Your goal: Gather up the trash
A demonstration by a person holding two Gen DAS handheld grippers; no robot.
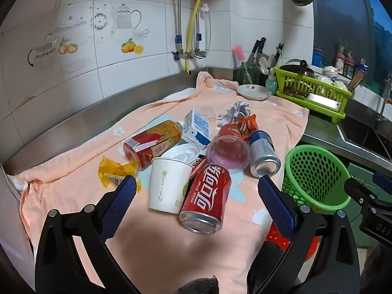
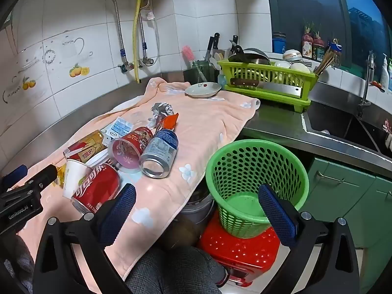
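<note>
- The left gripper [image 1: 197, 183] hung over the near edge of the peach towel [image 1: 156, 240], its jaws spread wide and holding nothing. It seemed lined up on the heap just ahead of it.
- At the towel's left side lay a yellow wrapper [image 1: 111, 171], flattened and apart from the cans.
- Next came a red-and-gold bottle [image 1: 152, 142] on its side, with a blue-and-white carton [image 1: 197, 127] just behind it.
- A white paper cup [image 1: 169, 186] stood mouth down near the middle, touching the Coca-Cola can [image 1: 208, 198], which lay tipped with its open end toward the near edge. That can was probably the easiest first pick, being closest to the jaws.
- A clear plastic cup [image 1: 229, 152] lay on its side; it looked empty. A silver-blue can [image 2: 160, 150] rested against it, with an orange wrapper [image 2: 170, 121] and crumpled foil [image 2: 161, 110] toward the far edge.
- Beyond the towel's right edge, the green basket [image 2: 257, 147] stood on a red stool [image 2: 240, 247], below counter level, likely so trash could be dropped in. Nothing showed inside it.
- The right gripper [image 2: 197, 203] hovered near the basket's rim, wide open and empty.
</note>
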